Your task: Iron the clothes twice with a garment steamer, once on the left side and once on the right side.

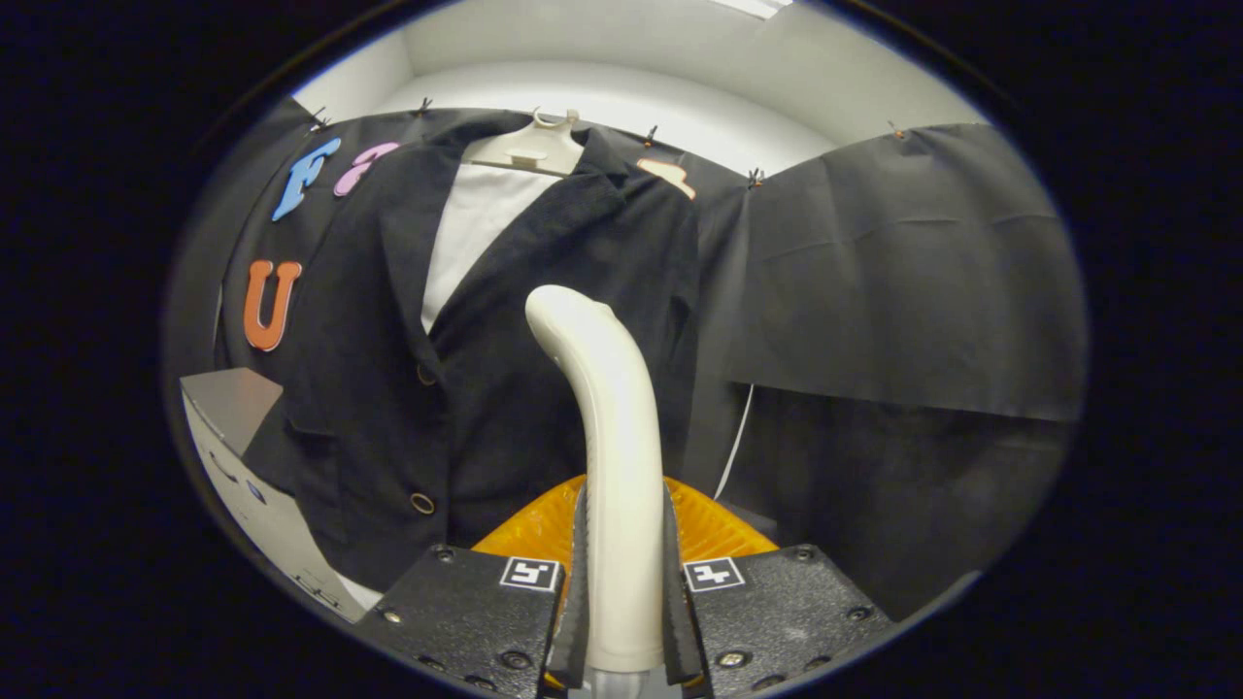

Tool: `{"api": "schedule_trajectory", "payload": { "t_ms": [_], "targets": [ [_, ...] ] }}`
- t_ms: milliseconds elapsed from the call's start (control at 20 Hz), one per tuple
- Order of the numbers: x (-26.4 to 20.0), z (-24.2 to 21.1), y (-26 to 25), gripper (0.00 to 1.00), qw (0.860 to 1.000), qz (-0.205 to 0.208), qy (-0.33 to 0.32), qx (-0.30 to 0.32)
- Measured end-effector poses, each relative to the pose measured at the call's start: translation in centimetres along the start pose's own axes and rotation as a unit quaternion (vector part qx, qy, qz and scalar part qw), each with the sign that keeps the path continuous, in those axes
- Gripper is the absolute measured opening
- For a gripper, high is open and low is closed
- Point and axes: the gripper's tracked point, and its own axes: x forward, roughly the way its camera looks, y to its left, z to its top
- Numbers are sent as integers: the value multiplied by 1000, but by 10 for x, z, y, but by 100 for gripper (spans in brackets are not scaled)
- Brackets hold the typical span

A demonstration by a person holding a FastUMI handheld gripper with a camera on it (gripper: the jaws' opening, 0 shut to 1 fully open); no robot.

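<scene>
My claw (621, 592) is closed on the smooth cream plastic handle of the garment steamer (607, 437). Both of my fingers (579, 592) press on the sides of the handle, one on each side, so I hold it tight. The handle goes up between my fingers and bends a little at its round top.

Just under the handle, past my fingers, I see a ribbed orange plastic part (719, 529). I cannot tell what it is.

Ahead of the steamer hangs the dark black jacket (505, 359). It has a collar and small round buttons (422, 503) down the front. It is open at the top, and a white shirt (471, 228) shows inside it. The jacket hangs on a pale cream hanger (529, 146) high up near the top of the black cloth wall (903, 282). The top of the steamer handle sits in front of the middle of the jacket, a bit to the right of the buttons. I cannot tell if the steamer touches the jacket.

A thin white cord (735, 442) hangs down beside the jacket on the right. To the left of the jacket, low down, there is a grey and white box (238, 456).
</scene>
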Motion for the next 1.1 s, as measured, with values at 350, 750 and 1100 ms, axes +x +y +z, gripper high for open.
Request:
{"api": "schedule_trajectory", "payload": {
  "t_ms": [350,750,1100],
  "targets": [
    [-14,-43,8,34,999,7,40,-24],
    [-32,-82,31,33,996,29,79,-38],
    [-45,-114,44,33,991,37,113,-54]
  ]
}}
